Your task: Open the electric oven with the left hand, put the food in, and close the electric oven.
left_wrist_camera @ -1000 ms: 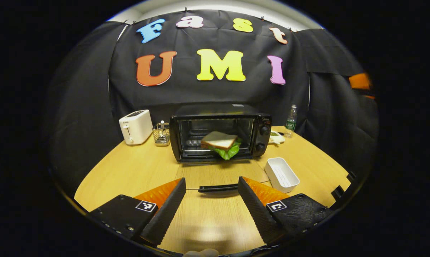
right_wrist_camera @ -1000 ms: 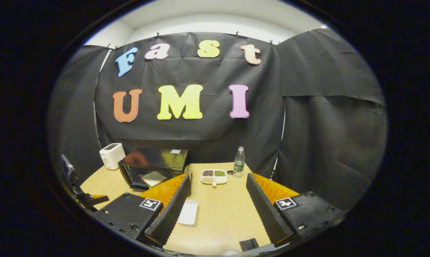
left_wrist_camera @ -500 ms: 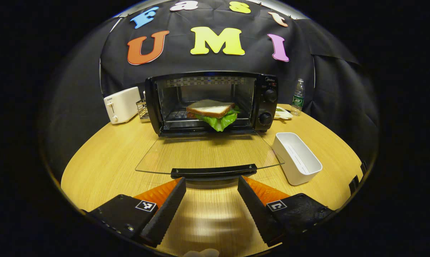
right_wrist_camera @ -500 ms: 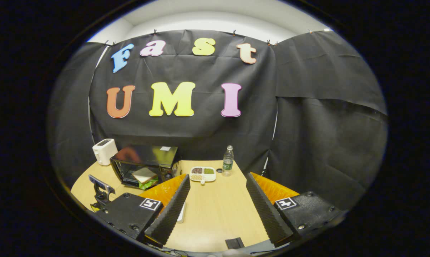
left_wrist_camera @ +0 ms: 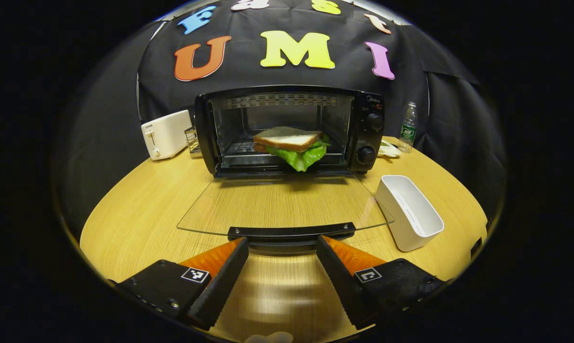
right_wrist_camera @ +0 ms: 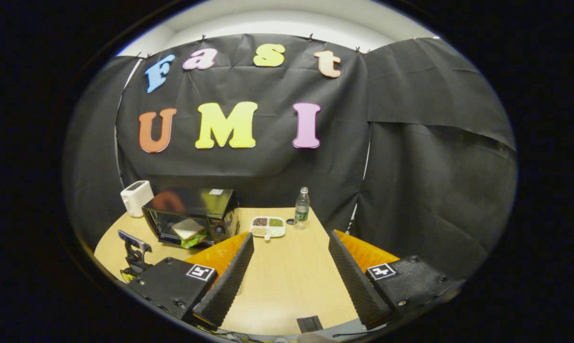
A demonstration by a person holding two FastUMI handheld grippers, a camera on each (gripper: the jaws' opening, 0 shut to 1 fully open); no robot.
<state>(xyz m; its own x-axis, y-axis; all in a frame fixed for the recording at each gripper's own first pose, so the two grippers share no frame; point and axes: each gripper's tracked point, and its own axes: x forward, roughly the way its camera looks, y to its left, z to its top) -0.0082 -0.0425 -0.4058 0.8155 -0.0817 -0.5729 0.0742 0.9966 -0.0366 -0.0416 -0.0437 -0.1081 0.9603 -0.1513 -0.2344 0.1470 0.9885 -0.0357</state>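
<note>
Glass oven door (left_wrist_camera: pixel 282 205) lies flat open at frame centre | sandwich (left_wrist_camera: pixel 291 145) sits on rack inside oven (left_wrist_camera: pixel 287 128) | my left gripper (left_wrist_camera: pixel 282 247) spread, just before door handle (left_wrist_camera: pixel 290 232) | right gripper (right_wrist_camera: pixel 290 243) spread, empty | left: closing.

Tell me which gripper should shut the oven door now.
Left. The left gripper is open, right at the door handle of the lowered glass door. The right gripper hangs well away from the oven.
</note>
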